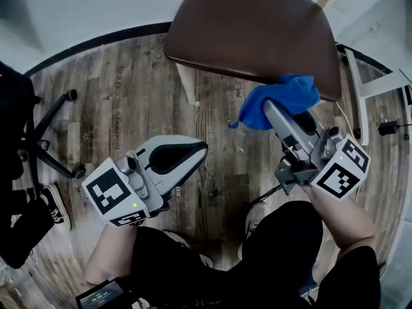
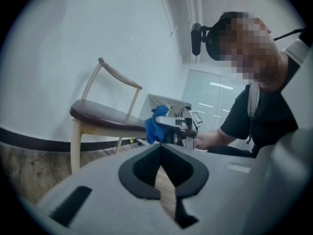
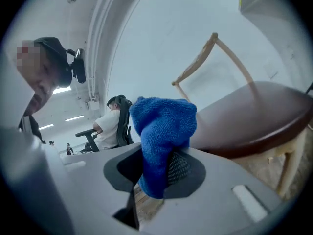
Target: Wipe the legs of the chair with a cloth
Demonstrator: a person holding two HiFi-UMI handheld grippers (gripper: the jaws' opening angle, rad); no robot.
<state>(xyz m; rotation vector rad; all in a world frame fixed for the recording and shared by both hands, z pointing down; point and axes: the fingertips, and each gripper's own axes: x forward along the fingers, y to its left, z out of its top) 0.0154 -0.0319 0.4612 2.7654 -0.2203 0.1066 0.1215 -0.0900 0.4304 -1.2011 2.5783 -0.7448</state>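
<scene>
Head view: looks steeply down on a wood-plank floor [image 1: 129,95], w/ the chair [image 1: 251,28] at top centre, dark brown seat facing up. Shows one pale wooden leg [image 1: 187,85] below the seat's left edge, foot on the floor. Finds the R tool [image 1: 271,110] up at the seat's front-right edge, clamped on the blue cloth [image 1: 286,95]. Overlaps the seat rim here, cloth bunched over the tool tips; can't tell if touching. Not on any leg. Puts the L tool [image 1: 198,149] lower, centre-left, over bare floor, well apart from chair & cloth, tips pointing right. Also takes in black trousers [image 1: 283,243] at bottom & an office-chair base [image 1: 51,143] at far left.

Left gripper view: shows that tool's tips met at the front, only floor visible through the gap behind them, nothing held. Beyond, catches the chair side-on vs. a white wall: curved backrest [image 2: 120,77] on thin uprights, front leg [image 2: 75,148] upright, cloth just beside the seat's near edge.

Right gripper view: shows jaws pinched on the cloth, fabric rising between them in a rounded wad, short tail hanging below. Places the seat [image 3: 249,116] directly behind & right of the wad. Further back at left, picks out a person [image 3: 108,129] sitting w/ back turned.
</scene>
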